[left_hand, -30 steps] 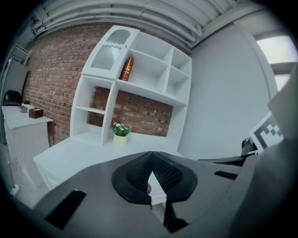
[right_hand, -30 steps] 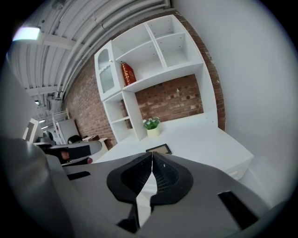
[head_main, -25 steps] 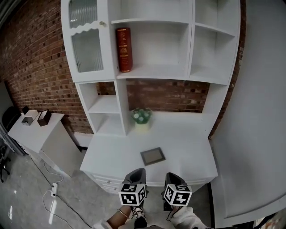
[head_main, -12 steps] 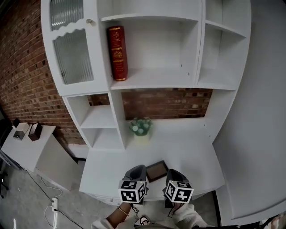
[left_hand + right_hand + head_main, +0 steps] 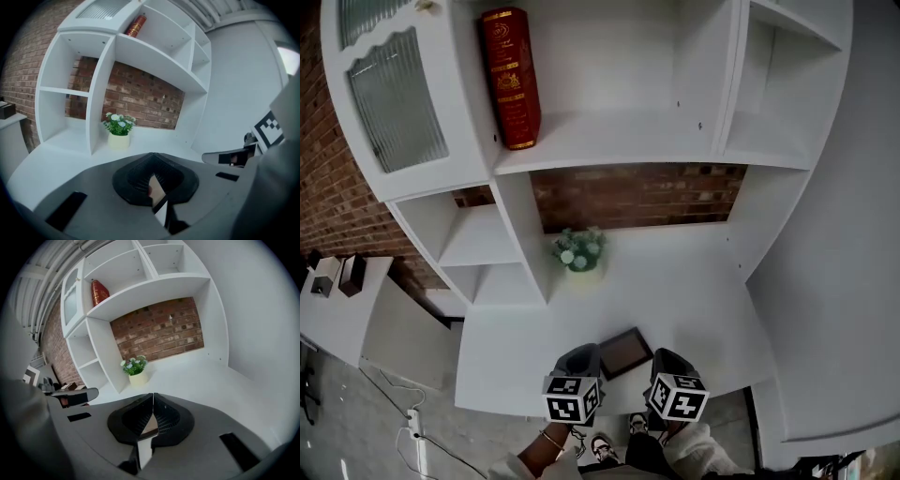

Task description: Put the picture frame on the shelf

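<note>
A white shelf unit [image 5: 619, 141] stands on a white tabletop [image 5: 694, 291] against a red brick wall [image 5: 628, 192], seen from steeply above. The picture frame [image 5: 625, 352], dark-edged with a brownish centre, lies flat on the tabletop near its front edge, not on any shelf. In the head view it sits between the two hand-held grippers, just ahead of them. The left gripper [image 5: 580, 356] has its fingers pressed together, with nothing pinched between them. The right gripper [image 5: 667, 364] also has its fingers closed tip to tip and holds nothing. In each gripper view a sliver of the frame shows through the gap beneath the closed fingers. Both grippers point towards the shelf unit, each with a cube of black-and-white square markers on top. Farther back on the tabletop, a small pot of white flowers [image 5: 577, 251] stands just beside an upright divider of the unit. On the shelf above it a tall red book [image 5: 510, 77] stands upright, next to a cabinet door with ribbed glass [image 5: 394, 103]. To the left, a lower white side table [image 5: 337, 319] carries two small boxes [image 5: 336, 275].
</note>
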Demonstrator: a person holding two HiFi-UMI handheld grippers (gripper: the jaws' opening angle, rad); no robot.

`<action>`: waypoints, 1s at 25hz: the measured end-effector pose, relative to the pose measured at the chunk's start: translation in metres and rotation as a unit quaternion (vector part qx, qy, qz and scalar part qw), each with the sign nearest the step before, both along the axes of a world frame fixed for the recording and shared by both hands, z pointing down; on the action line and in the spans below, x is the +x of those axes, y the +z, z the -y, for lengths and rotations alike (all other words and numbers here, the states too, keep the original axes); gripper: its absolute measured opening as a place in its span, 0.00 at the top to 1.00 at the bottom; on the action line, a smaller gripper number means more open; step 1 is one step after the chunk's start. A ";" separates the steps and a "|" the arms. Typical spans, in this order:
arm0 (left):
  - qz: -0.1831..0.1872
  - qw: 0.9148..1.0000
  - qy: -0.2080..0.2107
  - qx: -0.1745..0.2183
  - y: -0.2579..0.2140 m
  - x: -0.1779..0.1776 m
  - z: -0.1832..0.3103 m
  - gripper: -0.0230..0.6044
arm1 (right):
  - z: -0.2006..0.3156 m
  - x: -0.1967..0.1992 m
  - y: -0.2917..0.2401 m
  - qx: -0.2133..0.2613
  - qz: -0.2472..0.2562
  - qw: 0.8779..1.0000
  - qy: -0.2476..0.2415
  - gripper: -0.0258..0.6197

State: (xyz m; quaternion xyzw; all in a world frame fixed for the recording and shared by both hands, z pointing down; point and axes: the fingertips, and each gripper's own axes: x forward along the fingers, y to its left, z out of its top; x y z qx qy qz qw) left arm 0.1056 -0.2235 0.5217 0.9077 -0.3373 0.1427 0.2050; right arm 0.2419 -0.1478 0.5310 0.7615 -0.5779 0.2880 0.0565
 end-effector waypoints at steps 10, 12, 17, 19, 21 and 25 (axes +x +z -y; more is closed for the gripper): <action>0.006 0.999 -0.034 -0.026 0.016 0.018 0.031 0.95 | 0.045 0.021 0.003 -0.009 0.003 0.999 -0.032 0.92; 0.007 0.999 -0.039 -0.028 0.019 0.022 0.033 0.95 | 0.045 0.026 0.008 -0.015 0.005 0.999 -0.030 0.92; 0.026 0.999 -0.022 -0.039 0.037 0.029 0.026 0.95 | 0.039 0.038 0.024 -0.032 0.016 0.999 -0.014 0.92; 0.032 0.998 -0.020 -0.044 0.046 0.030 0.026 0.95 | 0.038 0.043 0.034 -0.040 0.021 0.999 -0.009 0.92; 0.033 0.998 -0.020 -0.055 0.058 0.030 0.023 0.95 | 0.037 0.043 0.046 -0.051 0.028 0.998 -0.007 0.92; 0.045 0.996 -0.015 -0.082 0.085 0.030 0.011 0.95 | 0.036 0.035 0.066 -0.066 0.042 0.997 -0.013 0.92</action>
